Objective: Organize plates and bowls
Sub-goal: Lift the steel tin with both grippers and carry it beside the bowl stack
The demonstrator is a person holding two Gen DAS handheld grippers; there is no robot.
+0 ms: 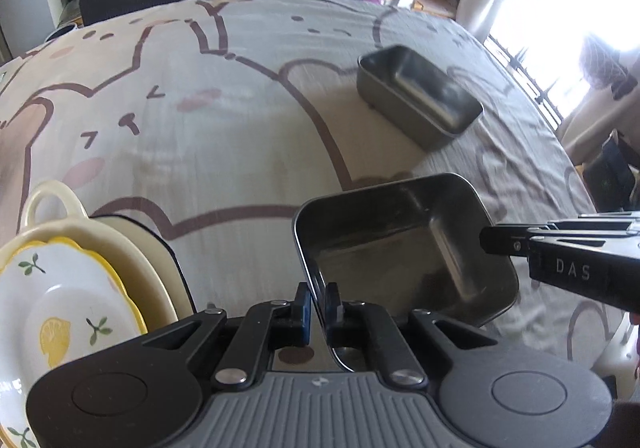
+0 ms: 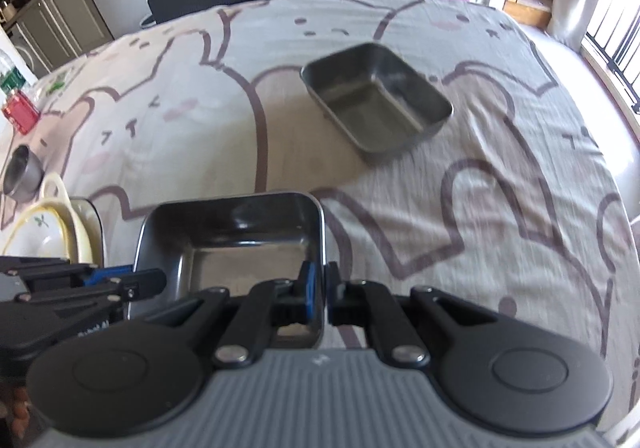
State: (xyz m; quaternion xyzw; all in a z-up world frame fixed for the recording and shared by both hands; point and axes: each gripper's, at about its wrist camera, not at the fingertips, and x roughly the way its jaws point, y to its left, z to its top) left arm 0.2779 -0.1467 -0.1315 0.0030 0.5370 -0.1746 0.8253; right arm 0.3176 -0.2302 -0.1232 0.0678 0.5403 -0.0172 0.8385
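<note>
both grippers grasp one empty steel tray (image 1: 404, 248) by opposite walls above the tablecloth (image 1: 200, 120): the left gripper (image 1: 316, 302) clamps its near-left wall, the right gripper (image 2: 322, 288) its right wall. a second empty tray (image 2: 376, 100) lies ahead. left of them, a lemon plate (image 1: 56, 312) sits in a cream dish (image 1: 132, 268). the right gripper's finger reads "das".

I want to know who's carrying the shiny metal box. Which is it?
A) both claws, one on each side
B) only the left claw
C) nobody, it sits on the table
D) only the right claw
A: the left claw and the right claw each pinch a wall of the metal tray.
</note>
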